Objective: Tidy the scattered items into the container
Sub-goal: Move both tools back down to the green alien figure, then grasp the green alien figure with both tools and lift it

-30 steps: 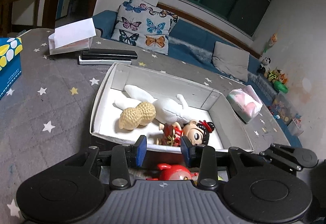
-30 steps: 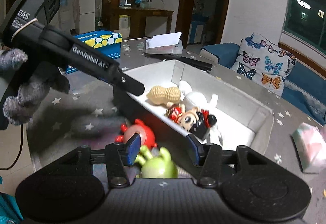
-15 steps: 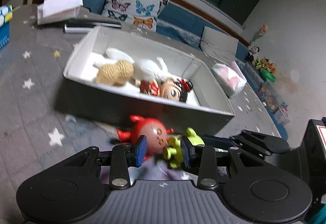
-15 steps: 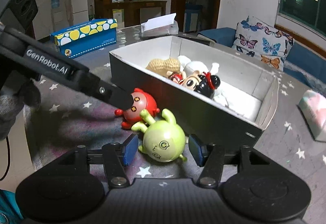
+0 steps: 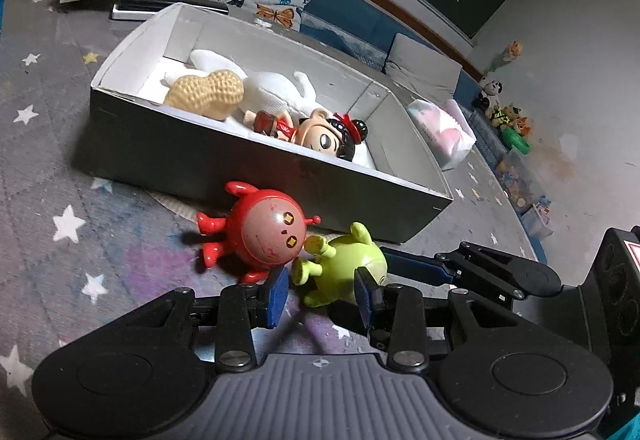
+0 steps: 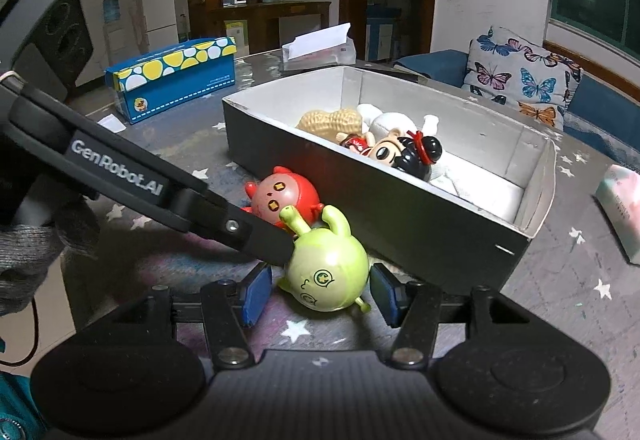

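- Covering the table (image 5: 48, 168), a grey cloth printed with stars runs off every edge of both views, so its full extent cannot be seen.
- The container (image 5: 224, 152), a long open box with dark outer walls and a pale inside, sits in the middle of the cloth. Its near wall hides the lower parts of everything in it.
- The right gripper (image 6: 320, 274) points down at the cloth just in front of the box. Its jaws have just been opening and now stand apart. The green toy lies between the blue pads, with a gap showing on each side.
- The left gripper (image 5: 321, 276) comes in from the other side, its jaws parted too and clamped on nothing. In the right wrist view one of its fingers (image 6: 256, 236) crosses the green toy's upper edge. Whether it touches cannot be told.
- A grey-gloved hand (image 6: 24, 252) is cut off at the left border.
- In the box, the white plush (image 5: 276, 92) is half buried behind a peanut (image 5: 208, 94) and a black-haired doll (image 5: 328, 136).
- The red toy (image 5: 268, 236) lies outside on the cloth, near the box wall. The left finger partly blocks it in the right wrist view.
- The green toy (image 6: 326, 272) lies on its back beside the red one. Their limbs appear to meet. From the left wrist, a pad covers its far side.
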{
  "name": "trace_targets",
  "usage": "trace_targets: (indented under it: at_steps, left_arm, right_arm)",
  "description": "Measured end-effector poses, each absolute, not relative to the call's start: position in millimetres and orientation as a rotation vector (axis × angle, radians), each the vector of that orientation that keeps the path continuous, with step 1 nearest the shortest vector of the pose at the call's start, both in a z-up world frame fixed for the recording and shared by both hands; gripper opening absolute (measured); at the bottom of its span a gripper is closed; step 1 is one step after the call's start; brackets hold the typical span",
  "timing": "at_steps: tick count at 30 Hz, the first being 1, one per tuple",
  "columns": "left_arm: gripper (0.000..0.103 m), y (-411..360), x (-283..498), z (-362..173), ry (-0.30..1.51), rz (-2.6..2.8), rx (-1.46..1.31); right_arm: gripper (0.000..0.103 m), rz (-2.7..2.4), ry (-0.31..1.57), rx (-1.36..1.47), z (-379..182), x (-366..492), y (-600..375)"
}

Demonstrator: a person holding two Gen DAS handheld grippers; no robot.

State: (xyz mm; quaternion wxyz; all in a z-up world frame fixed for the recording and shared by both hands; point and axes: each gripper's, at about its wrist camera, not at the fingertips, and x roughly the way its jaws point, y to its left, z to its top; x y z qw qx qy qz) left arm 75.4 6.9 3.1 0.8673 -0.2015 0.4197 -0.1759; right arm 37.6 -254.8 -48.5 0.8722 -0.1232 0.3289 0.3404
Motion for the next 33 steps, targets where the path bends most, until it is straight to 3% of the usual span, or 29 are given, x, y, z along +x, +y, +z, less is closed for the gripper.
trace_targets:
  at_steps: [33]
  left_arm:
    - [0.038,13.8,71.9,3.6,0.904,-0.407,-0.441]
  right_arm:
    - [0.054,0.736,0.701,-0.224,-50.3,37.8,-256.0]
